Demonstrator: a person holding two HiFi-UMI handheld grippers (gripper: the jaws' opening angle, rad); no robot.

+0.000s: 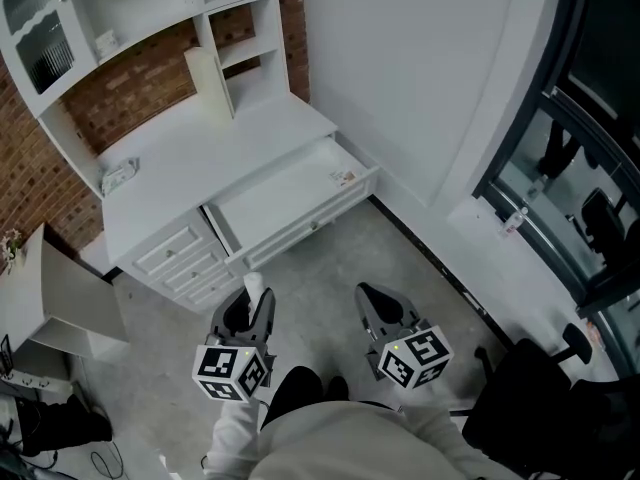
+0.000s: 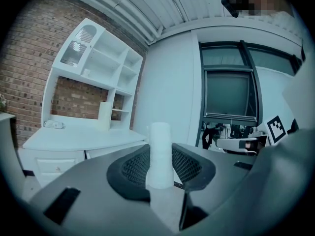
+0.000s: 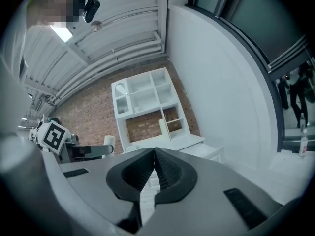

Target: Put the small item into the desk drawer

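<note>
A small white cylinder [image 1: 254, 285] stands upright between the jaws of my left gripper [image 1: 250, 306], which is shut on it. In the left gripper view the white cylinder [image 2: 160, 154] fills the gap between the black pads of that left gripper [image 2: 160, 170]. My right gripper [image 1: 374, 302] hangs beside it, shut and with nothing in it; the pads of the right gripper [image 3: 154, 156] meet at the tip. Both are held over the floor, in front of the white desk [image 1: 190, 153]. Its wide drawer [image 1: 285, 203] is pulled open, with a small object [image 1: 345, 177] at its right end.
A tall white cylinder [image 1: 207, 83] and a small pale bundle [image 1: 120, 175] sit on the desktop under the white shelf unit [image 1: 120, 18]. A stack of small drawers [image 1: 180, 258] is left of the open drawer. A black office chair [image 1: 530, 393] stands at the lower right, a white cabinet [image 1: 65, 303] at the left.
</note>
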